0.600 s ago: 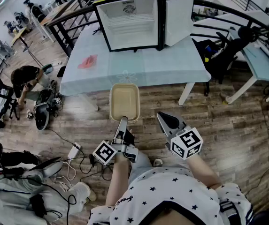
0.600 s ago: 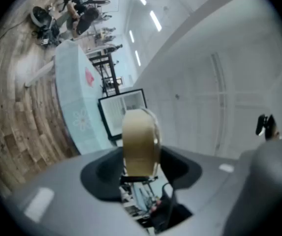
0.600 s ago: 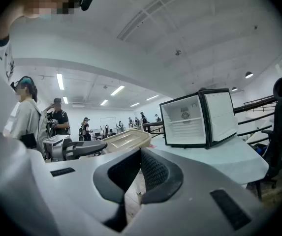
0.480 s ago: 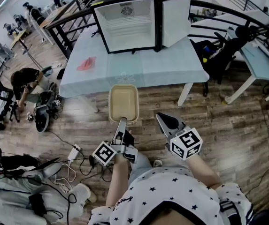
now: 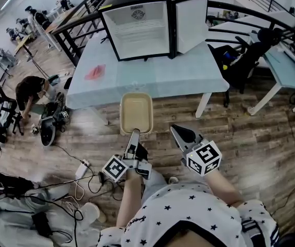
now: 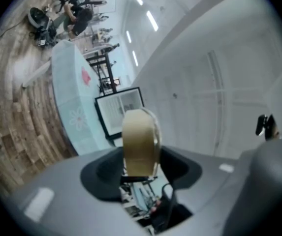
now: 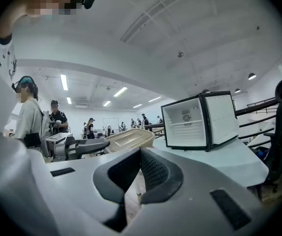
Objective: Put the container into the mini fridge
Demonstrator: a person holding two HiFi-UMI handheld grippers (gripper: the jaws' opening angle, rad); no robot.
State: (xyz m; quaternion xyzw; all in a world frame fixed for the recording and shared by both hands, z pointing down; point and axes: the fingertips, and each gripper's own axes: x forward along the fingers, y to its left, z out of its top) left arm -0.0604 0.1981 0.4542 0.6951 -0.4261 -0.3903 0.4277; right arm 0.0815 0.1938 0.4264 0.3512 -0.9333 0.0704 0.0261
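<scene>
A shallow beige container [image 5: 136, 112] hangs in the air over the wood floor, just short of the table's near edge. My left gripper [image 5: 135, 133] is shut on its near rim; in the left gripper view the container [image 6: 140, 141] shows edge-on between the jaws. The black mini fridge [image 5: 142, 30] stands at the back of the table [image 5: 152, 78], its door [image 5: 192, 15] swung open to the right and its white inside bare. My right gripper [image 5: 174, 129] floats to the right of the container, shut and empty. The right gripper view shows the container [image 7: 128, 139] and the fridge [image 7: 187, 122].
A red flat item [image 5: 94, 72] lies on the table's left part. Cables and a power strip [image 5: 81, 167] trail on the floor at left. A crouching person [image 5: 31, 89] and gear are further left. A black chair [image 5: 245, 55] and a second desk [image 5: 286, 68] stand to the right.
The head camera has shifted a little, so table and fridge sit slightly differently in the picture. The container and both grippers keep their places.
</scene>
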